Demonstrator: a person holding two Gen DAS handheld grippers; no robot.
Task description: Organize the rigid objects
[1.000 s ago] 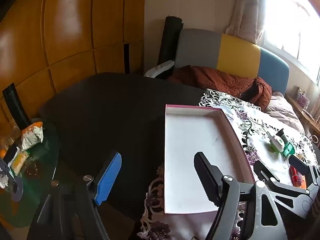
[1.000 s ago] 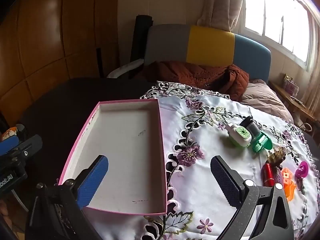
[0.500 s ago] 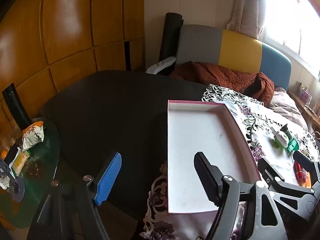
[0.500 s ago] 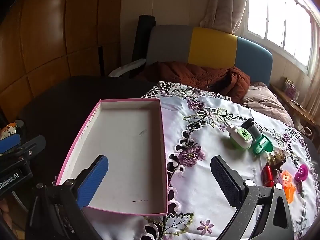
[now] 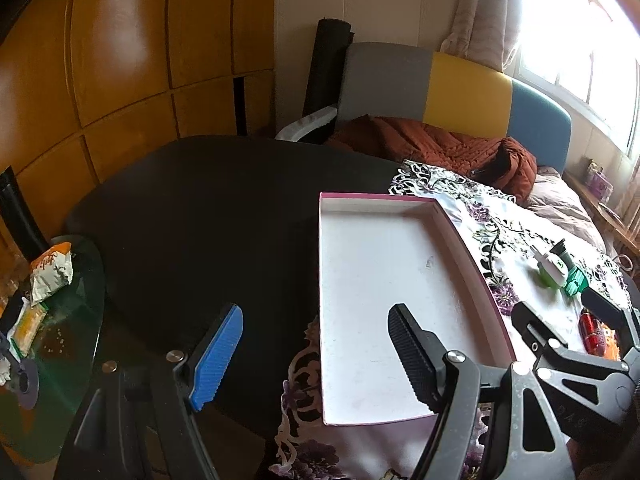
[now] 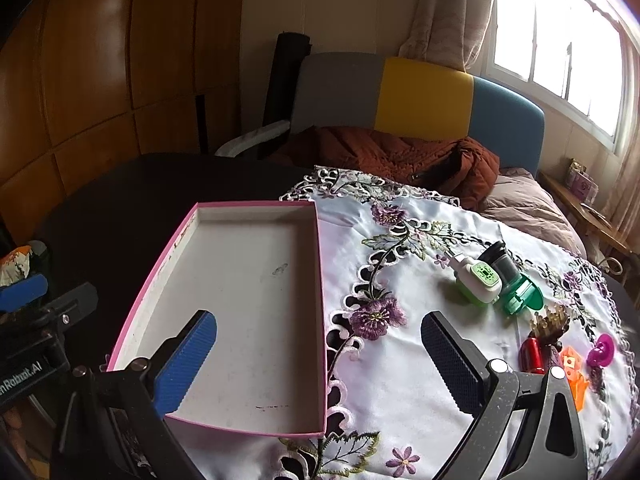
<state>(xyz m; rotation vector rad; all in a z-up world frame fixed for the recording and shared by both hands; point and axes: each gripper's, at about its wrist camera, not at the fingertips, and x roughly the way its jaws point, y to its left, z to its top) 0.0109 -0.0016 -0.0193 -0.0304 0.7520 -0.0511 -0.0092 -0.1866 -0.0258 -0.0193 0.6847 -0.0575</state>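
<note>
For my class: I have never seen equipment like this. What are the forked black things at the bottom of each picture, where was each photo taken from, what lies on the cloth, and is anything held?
Those forks are hand-held grippers; a person carries one in each hand, with a wide-angle camera looking along its fingers. One picture looks out from the left gripper, the other from the right gripper.

On the white embroidered tablecloth lies an empty shallow pink-rimmed white box. To its right lie small things: a white and green plastic gadget, a green clear plastic piece, a red cylinder, an orange plastic toy and a magenta plastic piece.

Both sets of jaws are open; nothing is held.
</note>
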